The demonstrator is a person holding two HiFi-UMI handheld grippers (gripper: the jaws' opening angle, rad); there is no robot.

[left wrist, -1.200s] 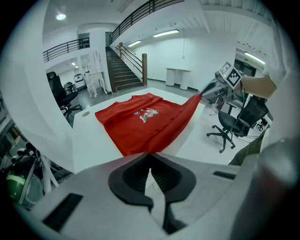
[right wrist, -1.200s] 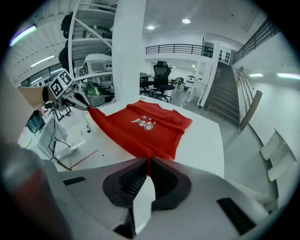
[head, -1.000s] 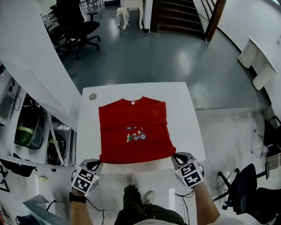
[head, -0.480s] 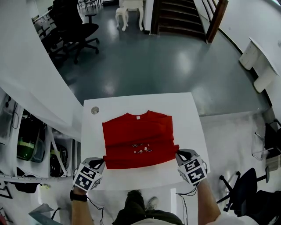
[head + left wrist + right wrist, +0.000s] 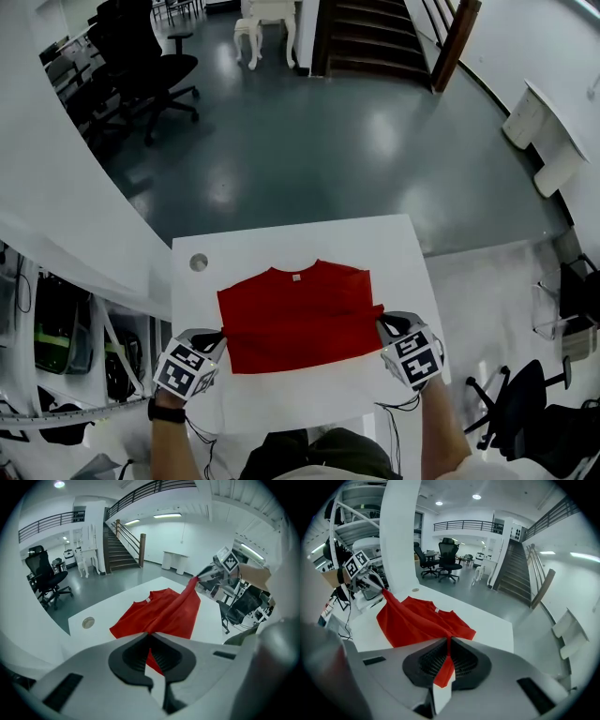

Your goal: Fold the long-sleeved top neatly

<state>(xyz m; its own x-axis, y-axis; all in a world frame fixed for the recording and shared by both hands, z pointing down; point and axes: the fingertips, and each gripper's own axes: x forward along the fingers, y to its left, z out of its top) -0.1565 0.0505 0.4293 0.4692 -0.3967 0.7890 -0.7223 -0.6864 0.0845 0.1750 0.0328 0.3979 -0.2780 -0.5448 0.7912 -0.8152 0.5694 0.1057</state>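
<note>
Left claw [image 5: 216, 338] and right claw [image 5: 383, 324] each clamp a hem corner of the red top [image 5: 298, 314], lifted over the desk [image 5: 281, 246]; sleeves look tucked, bottom fold unfinished.

Bright, even indoor light falls from ceiling lamps [image 5: 476, 497], leaving soft glare patches on the grey floor [image 5: 281, 141]. Both gripper views bulge strongly, with dark corners and blurred near jaws. The white desk [image 5: 394, 253] looks nearly overexposed, perhaps hiding faint shadows.
</note>
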